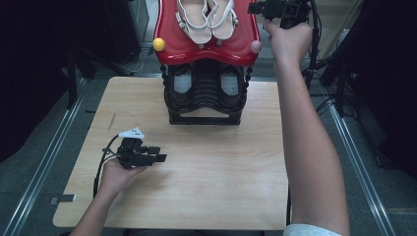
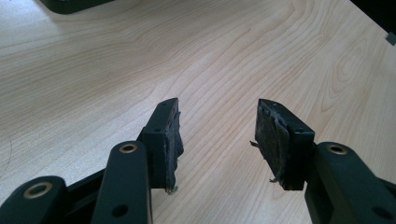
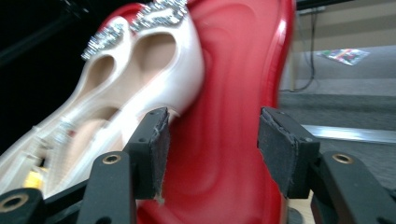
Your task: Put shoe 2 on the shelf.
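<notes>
White sandals (image 1: 206, 18) are lying paired on the red top shelf (image 1: 246, 46), just left of the right gripper (image 3: 210, 144).
Right gripper is hovering with jaws spread and empty; left gripper (image 2: 218, 140) is resting likewise agape. Sandals are likely light, glossy, slippery; grasping the stiffer sole edge is advisable.

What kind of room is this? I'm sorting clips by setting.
Probably a lab or test bay, not a home: a light wooden table on metal floor rails, cables on the grey floor, and a black shoe rack with a red top tray as a prop.
</notes>
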Tool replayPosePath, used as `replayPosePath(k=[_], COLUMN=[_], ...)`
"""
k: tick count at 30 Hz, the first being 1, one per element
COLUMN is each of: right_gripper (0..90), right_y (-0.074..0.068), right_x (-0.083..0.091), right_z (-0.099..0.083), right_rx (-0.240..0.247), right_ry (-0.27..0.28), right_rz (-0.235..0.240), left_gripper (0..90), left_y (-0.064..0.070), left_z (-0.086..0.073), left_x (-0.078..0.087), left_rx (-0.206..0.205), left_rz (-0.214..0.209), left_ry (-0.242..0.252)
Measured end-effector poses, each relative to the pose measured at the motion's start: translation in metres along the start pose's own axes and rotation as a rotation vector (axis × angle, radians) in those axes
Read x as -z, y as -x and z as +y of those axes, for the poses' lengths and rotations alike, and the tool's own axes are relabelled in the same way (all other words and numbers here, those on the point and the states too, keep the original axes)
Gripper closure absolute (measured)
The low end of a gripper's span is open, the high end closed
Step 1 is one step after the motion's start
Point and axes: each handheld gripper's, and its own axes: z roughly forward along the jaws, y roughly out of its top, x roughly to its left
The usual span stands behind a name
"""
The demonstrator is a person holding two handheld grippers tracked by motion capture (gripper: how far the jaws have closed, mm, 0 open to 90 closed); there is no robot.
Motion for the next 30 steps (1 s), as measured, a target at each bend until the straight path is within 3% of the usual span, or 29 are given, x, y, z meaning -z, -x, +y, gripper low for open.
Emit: replayPosePath(k=[12, 17, 24, 30], right_gripper=[43.8, 43.4, 43.0, 41.8], right_y=[0.036, 0.052, 0.077, 0.091], right_x=[0.012, 0.015, 0.016, 0.015], right_z=[-0.017, -0.026, -0.044, -0.059], right_rx=[-0.042, -0.027, -0.082, -0.082], right_ry=[0.000, -0.008, -0.016, -0.056], right_rz=[-0.033, -0.074, -0.070, -0.087], left_gripper=[49.0, 48.5, 47.9, 46.9], left_y=[0.000, -0.001, -0.001, -0.001], left_z=[0.000, 0.000, 0.000, 0.000], left_x=[-0.001, -0.001, -0.002, -0.002], left_rx=[0.003, -0.001, 0.004, 0.006], left_rz=[0.002, 0.002, -0.001, -0.001], left_ry=[-0.005, -0.008, -0.012, -0.009])
